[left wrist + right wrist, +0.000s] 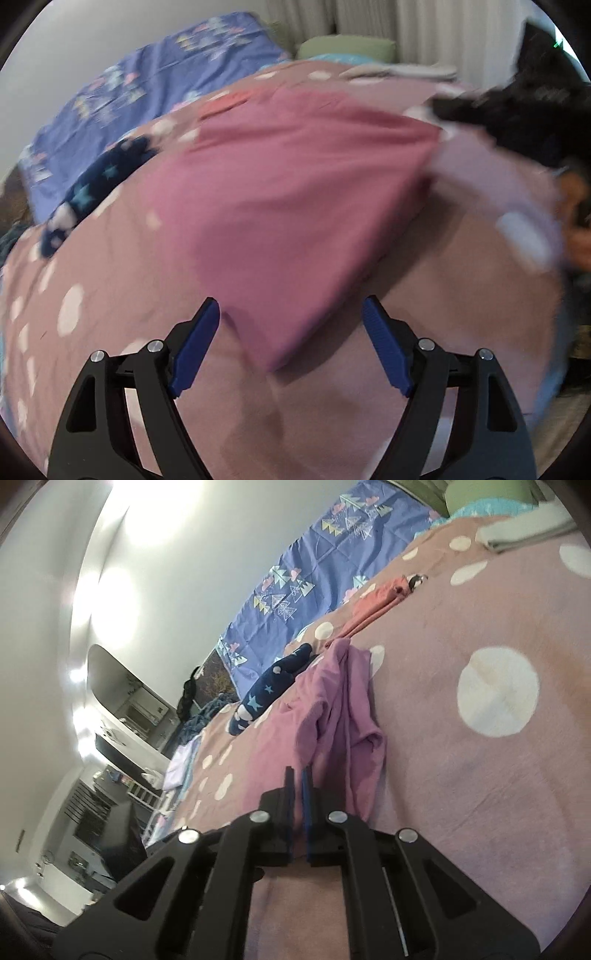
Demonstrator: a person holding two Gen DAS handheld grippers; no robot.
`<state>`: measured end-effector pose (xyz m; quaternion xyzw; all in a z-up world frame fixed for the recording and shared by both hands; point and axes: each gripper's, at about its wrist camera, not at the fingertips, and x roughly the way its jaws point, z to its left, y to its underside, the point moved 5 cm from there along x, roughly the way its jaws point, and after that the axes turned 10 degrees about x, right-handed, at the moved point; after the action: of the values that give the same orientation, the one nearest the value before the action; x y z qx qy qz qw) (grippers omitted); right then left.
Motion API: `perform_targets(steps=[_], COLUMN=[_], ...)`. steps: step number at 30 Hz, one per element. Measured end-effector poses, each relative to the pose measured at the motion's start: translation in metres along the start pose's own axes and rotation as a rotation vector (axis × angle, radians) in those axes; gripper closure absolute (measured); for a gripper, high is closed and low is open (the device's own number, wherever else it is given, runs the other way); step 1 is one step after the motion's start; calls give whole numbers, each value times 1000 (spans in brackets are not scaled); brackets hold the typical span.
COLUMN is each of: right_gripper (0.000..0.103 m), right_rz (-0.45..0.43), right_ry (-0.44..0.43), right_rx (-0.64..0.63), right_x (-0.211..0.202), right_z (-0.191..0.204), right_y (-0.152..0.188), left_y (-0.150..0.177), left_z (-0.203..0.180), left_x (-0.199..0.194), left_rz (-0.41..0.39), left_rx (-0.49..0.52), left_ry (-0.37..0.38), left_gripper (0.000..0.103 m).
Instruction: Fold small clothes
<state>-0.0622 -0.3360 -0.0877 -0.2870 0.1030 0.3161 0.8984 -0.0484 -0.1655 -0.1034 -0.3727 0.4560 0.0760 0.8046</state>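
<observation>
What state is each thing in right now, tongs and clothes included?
left tongs: open, holding nothing, corner of the garment between the fingers
right tongs: shut on the pink garment's edge
pink garment: partly lifted, one side raised off the bed, bunched at the grip
navy star garment: lying loose, unfolded
coral garment: lying flat on the bedspread
grey folded cloth: folded, set at the far end
polka-dot bedspread: spread flat

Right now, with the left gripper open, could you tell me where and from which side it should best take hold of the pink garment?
Grip the near pointed corner of the pink garment, straight ahead of the left gripper. That corner appears raised off the polka-dot blanket, casting a shadow, so a finger could probably slide under from the near side. The right gripper is shut on the opposite edge.
</observation>
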Motion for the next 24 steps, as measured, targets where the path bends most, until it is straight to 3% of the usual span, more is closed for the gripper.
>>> perform_targets(steps=[2,6,10,11,12,16,20,24], right_gripper=[98,96,77,76,76,103,103,99], right_rz=[-18,-4,108,118,118,111,105,59], right_ry=[47,179,246,261,289,426,398,361], right_rx=[-20,-130,-251,-278,-292,-214,-93,-170], right_x=[-7,-15,5,11,17,25,5,-1], right_z=[-3,-9,-7,-6,-7,-29,-46,-23], right_y=[1,12,38,42,43,39,27,15], left_y=[7,10,13,14,15,25,40,43], left_z=[7,18,18,17,16,23,35,34], left_x=[5,3,5,5,5,8,5,5], left_rz=[10,-13,-19,-18,-17,5,5,3], left_rx=[-16,-80,-96,-99,-102,-144,-229,-236], left_ry=[-65,-54,-48,-47,-48,-62,-17,-3], left_gripper=[23,23,23,23,23,23,23,23])
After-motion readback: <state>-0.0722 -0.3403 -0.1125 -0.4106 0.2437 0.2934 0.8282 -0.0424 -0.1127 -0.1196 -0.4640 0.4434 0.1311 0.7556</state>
